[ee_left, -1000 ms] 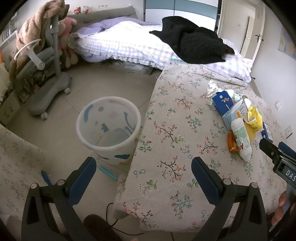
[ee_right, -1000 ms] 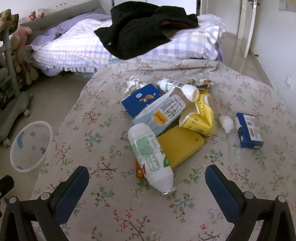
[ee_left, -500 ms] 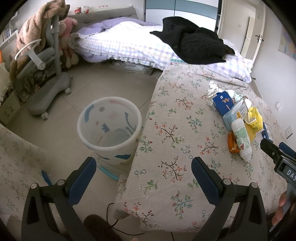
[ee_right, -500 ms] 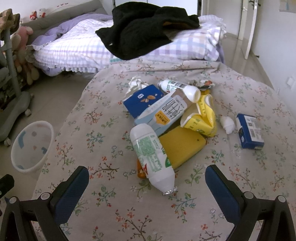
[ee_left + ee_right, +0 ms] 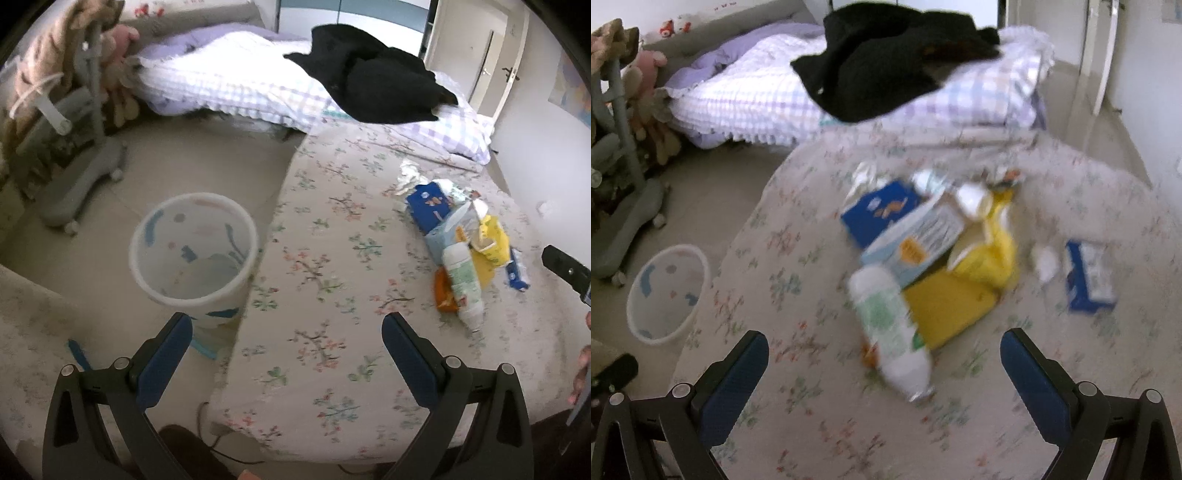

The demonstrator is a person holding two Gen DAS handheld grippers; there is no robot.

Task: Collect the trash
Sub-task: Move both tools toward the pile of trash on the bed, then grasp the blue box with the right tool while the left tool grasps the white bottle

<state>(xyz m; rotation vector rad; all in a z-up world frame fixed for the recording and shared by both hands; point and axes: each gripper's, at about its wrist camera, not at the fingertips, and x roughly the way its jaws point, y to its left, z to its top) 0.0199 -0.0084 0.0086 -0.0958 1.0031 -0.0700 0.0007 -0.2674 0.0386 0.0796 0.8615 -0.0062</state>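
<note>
A pile of trash lies on the floral-cloth table [image 5: 820, 424]: a white plastic bottle [image 5: 890, 328], a yellow pack [image 5: 945, 306], a pale blue carton [image 5: 916, 243], a blue box [image 5: 879, 214], a yellow bag [image 5: 993, 258], a small blue box [image 5: 1089, 277] and a white wad [image 5: 1047, 260]. My right gripper [image 5: 884, 367] is open, just short of the bottle. My left gripper [image 5: 286, 349] is open and empty over the table's left edge. A white bin [image 5: 194, 254] stands on the floor left of the table; it also shows in the right wrist view [image 5: 666, 291].
A bed with a checked quilt [image 5: 236, 85] and a black garment [image 5: 373, 92] lies beyond the table. A grey wheeled chair base [image 5: 79, 188] stands at the left. A door [image 5: 476, 62] is at the back right. The right gripper's body [image 5: 567, 273] shows at the right edge.
Both views have shifted forward and now are motion-blurred. The right gripper has moved closer to the trash pile; the bottle lies nearer its fingers. Both stay open.
</note>
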